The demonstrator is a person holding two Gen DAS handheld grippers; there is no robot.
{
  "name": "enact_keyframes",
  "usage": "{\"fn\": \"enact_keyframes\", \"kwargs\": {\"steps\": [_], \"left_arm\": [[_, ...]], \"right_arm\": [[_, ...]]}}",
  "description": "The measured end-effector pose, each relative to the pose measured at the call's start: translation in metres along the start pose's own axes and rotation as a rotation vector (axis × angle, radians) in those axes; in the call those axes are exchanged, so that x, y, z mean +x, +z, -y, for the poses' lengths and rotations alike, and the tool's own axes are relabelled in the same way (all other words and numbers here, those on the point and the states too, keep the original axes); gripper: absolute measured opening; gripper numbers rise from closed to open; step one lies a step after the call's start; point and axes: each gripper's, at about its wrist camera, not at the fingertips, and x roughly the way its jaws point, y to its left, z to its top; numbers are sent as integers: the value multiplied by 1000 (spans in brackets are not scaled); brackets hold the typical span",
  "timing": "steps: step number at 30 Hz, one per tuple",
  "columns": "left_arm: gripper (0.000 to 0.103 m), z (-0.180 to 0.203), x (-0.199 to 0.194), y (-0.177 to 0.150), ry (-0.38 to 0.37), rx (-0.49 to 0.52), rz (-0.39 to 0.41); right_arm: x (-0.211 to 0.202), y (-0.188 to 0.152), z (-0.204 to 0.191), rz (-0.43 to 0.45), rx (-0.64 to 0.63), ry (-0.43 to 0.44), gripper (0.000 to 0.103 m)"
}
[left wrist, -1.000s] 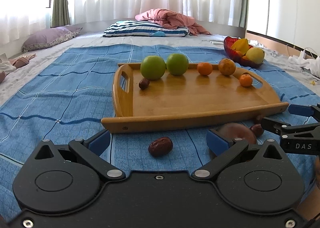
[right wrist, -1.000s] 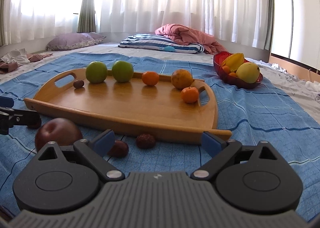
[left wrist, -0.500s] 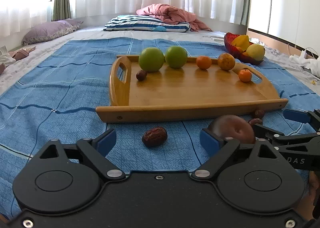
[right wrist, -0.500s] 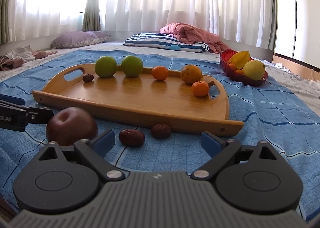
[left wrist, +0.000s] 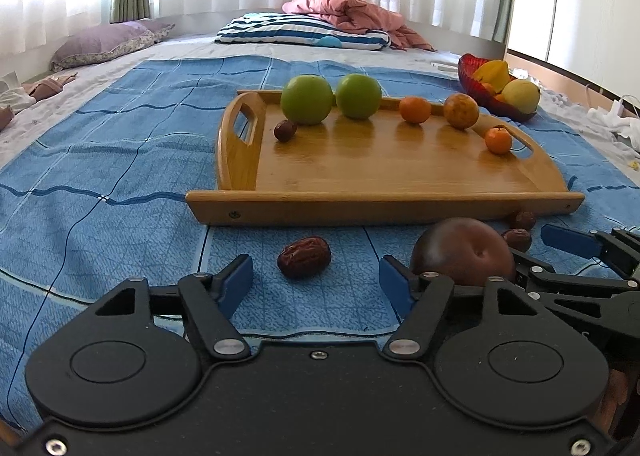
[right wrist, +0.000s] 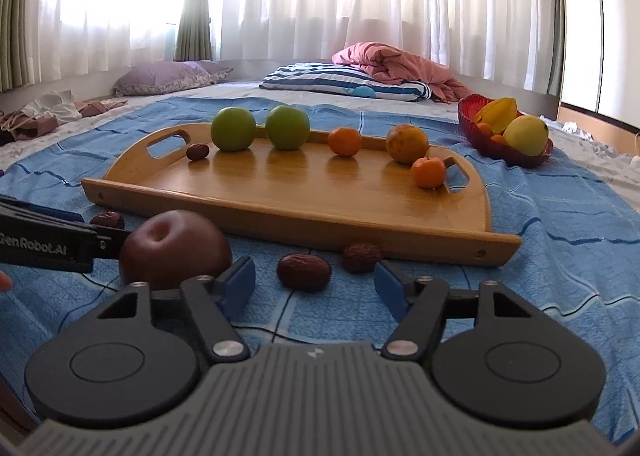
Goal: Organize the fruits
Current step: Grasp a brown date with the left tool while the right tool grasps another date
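Note:
A wrinkled red date (left wrist: 305, 257) lies on the blue blanket just ahead of my left gripper (left wrist: 316, 284); its jaws are closing, and the blue pads (left wrist: 236, 284) stand clear of the date on both sides. In the right wrist view another date (right wrist: 304, 272) lies between the closing jaws of my right gripper (right wrist: 314, 282), untouched. A third date (right wrist: 362, 257) sits by the wooden tray (right wrist: 300, 232). A dark red apple (right wrist: 174, 248) rests between the two grippers. The tray (left wrist: 380, 208) carries two green apples (left wrist: 307, 99), several orange fruits (left wrist: 415, 109) and one date (left wrist: 285, 131).
A red bowl (left wrist: 472, 84) of yellow and orange fruit stands beyond the tray's right end. Pillows and a pink quilt (right wrist: 396, 64) lie at the far end of the bed. The other gripper's arm (right wrist: 48, 244) reaches in beside the apple.
Both grippers' jaws have narrowed. Each has edged closer to its date, which now sits nearer the pads. The fruits have not moved.

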Motion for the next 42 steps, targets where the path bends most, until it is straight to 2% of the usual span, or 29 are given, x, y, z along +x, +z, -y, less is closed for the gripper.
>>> {"fn": "enact_keyframes", "kwargs": {"steps": [7,10,14,17,19,27,33,42], "left_arm": [[56,5,4,1,-17,3,-15],[55,8,5,1,-11,13,-15],[49,9,5,1,-1,13,-12],[39,9,5,1,20,14,-9],[28,9,5,1,54,17,1],[28,13,3,-1,79,39,19],[28,14,0,-1,105,56,36],[28,12,-6,5,96,49,50]], "right_arm": [[2,1,-2,-8,25,14,67],[3,1,-2,-12,28,19,64],[3,1,-4,-16,25,23,56],[4,0,-6,-14,24,19,50],[5,0,-7,-14,24,20,48],[7,1,-11,-14,23,18,34],[6,2,-10,-13,34,27,33],[-1,8,-11,9,39,22,34]]}}
